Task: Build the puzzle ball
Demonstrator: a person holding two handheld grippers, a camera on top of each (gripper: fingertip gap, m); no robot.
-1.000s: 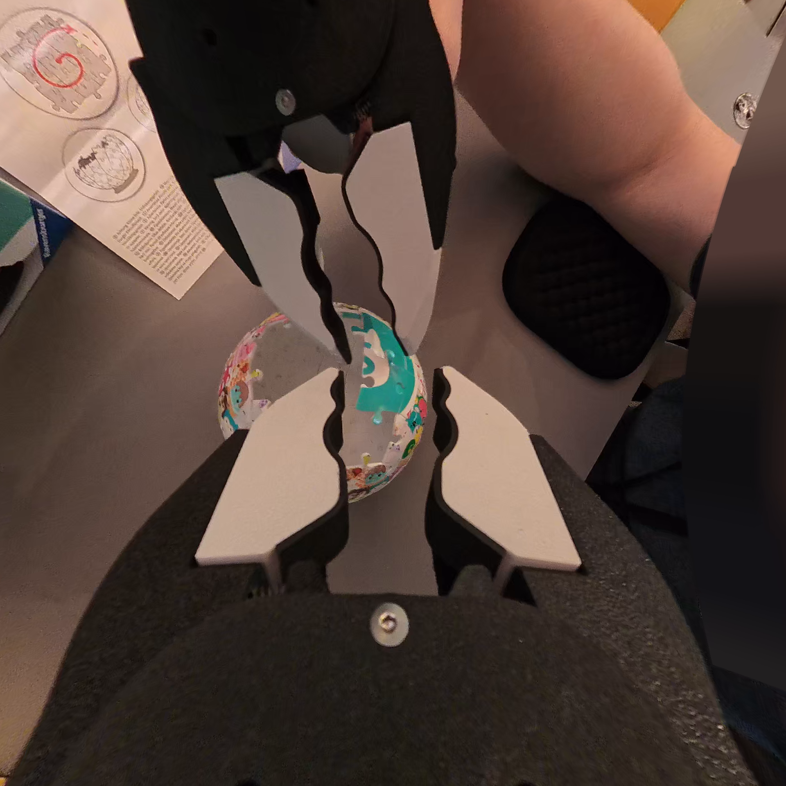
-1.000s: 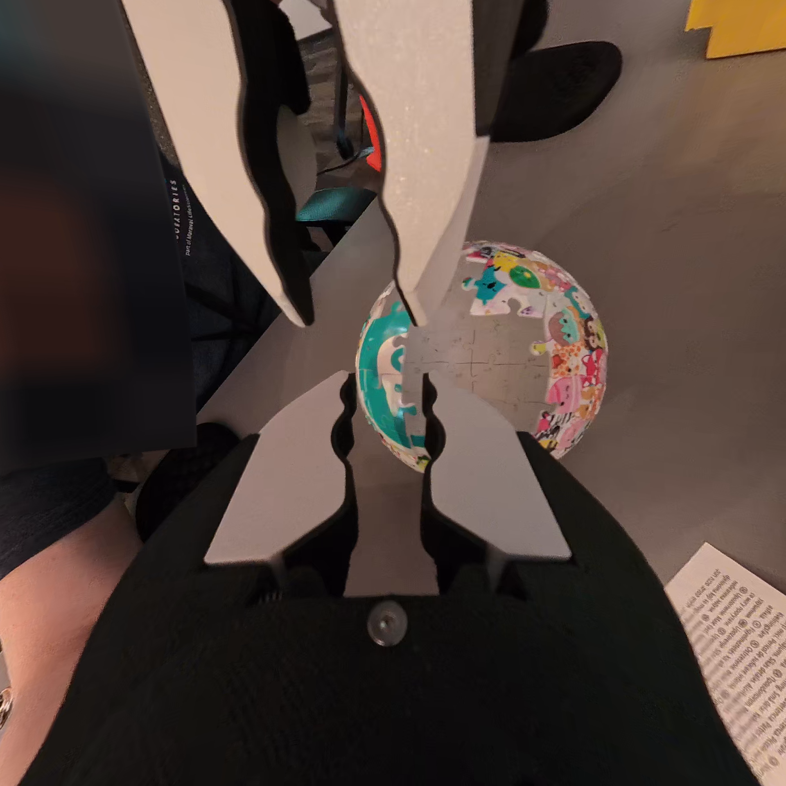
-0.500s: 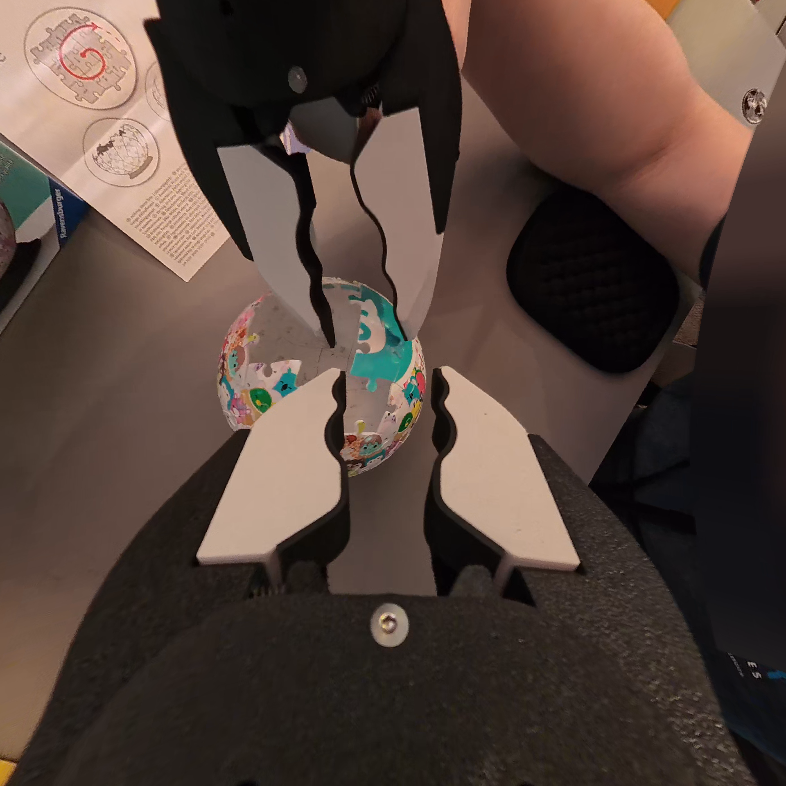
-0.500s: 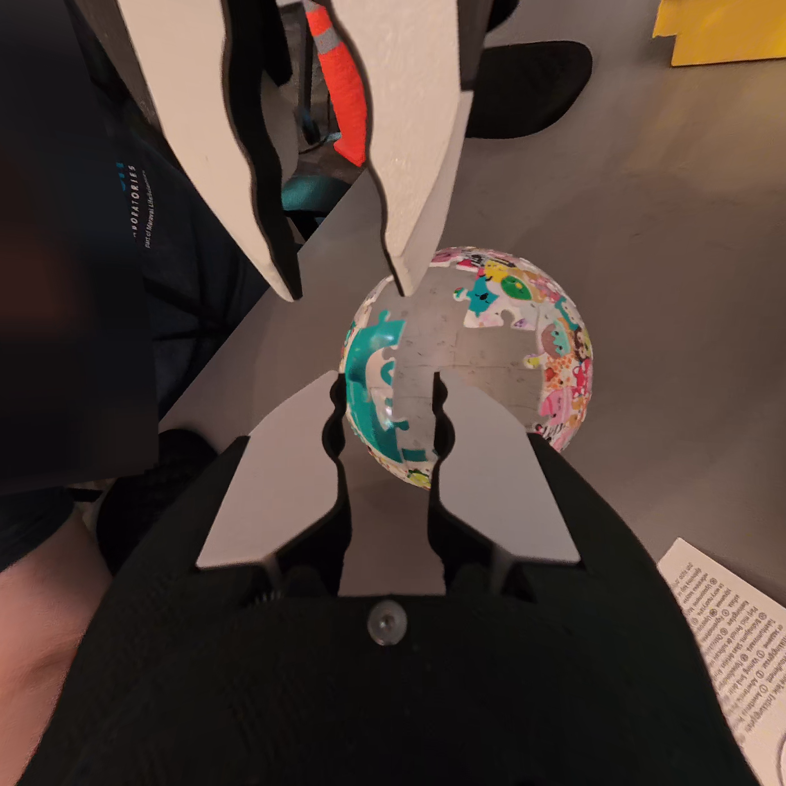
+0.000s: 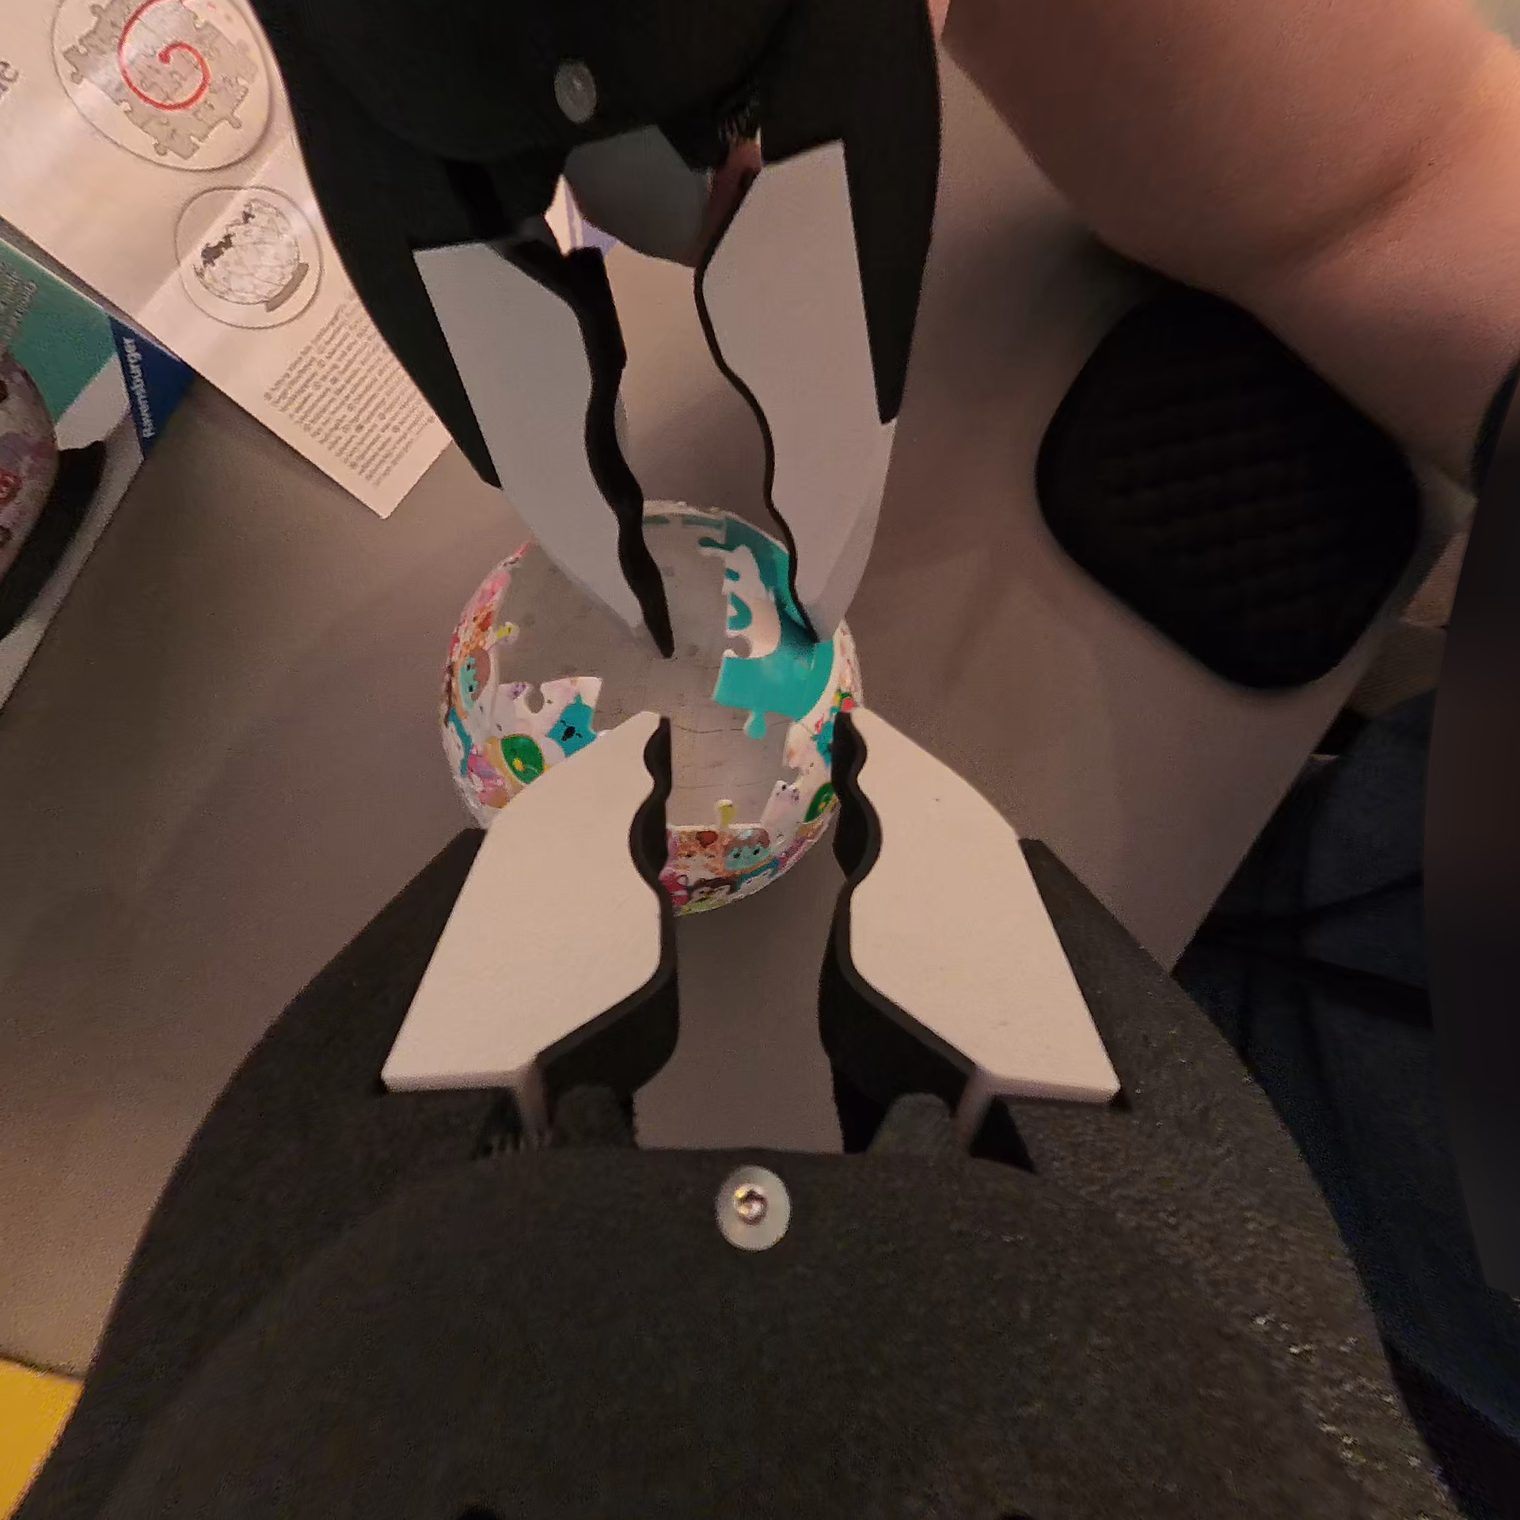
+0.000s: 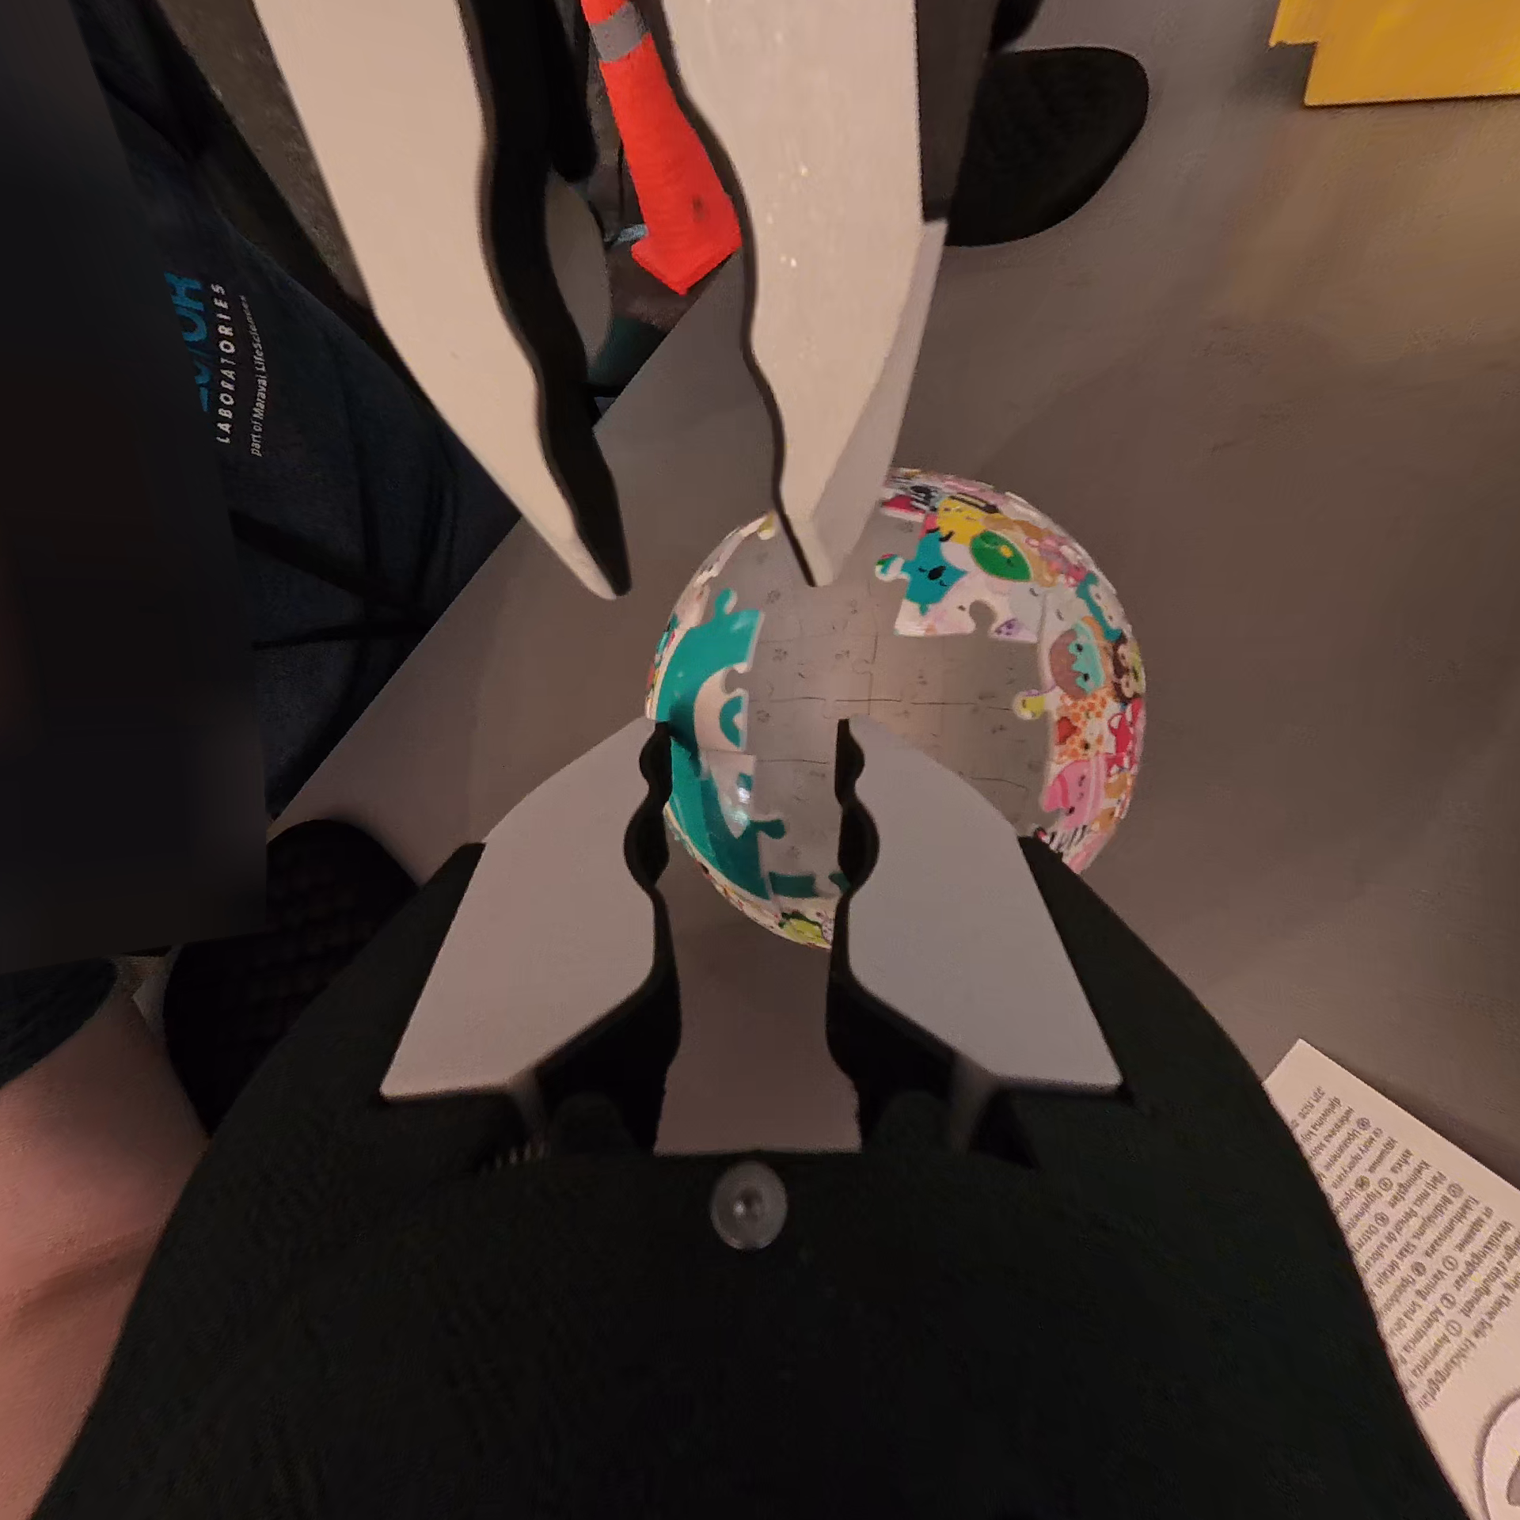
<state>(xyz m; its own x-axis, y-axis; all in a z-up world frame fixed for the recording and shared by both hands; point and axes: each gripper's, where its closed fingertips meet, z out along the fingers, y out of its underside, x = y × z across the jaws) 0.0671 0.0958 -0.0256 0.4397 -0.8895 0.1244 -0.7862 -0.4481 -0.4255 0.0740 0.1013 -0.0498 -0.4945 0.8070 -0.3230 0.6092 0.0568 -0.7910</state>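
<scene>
The puzzle ball [image 5: 510, 740] rests on the grey table [image 5: 206, 822]. It is partly covered in colourful cartoon pieces, with a bare clear patch on top and a teal piece [image 5: 773, 674] beside it. My left gripper [image 5: 753, 720] is open and empty, its tips just over the ball's near side. My right gripper [image 5: 736, 641] comes from the opposite side, open and empty, with one fingertip by the teal piece. In the right wrist view the ball [image 6: 1069, 699] lies beyond my right gripper [image 6: 750, 728], and the left gripper [image 6: 711, 584] hangs over it.
An instruction sheet [image 5: 247, 247] and a puzzle box [image 5: 74, 386] lie at far left. A black pad [image 5: 1225, 493] sits by the table edge under a person's arm [image 5: 1234, 123]. In the right wrist view a yellow object [image 6: 1415, 49], another black pad [image 6: 1053, 140] and an orange cone [image 6: 666, 164] show. My left and right fingertips are right by each other.
My right gripper's jaws have opened a little wider. The ball has turned slightly, so the bare patch faces up more. Both grippers stay over the ball.
</scene>
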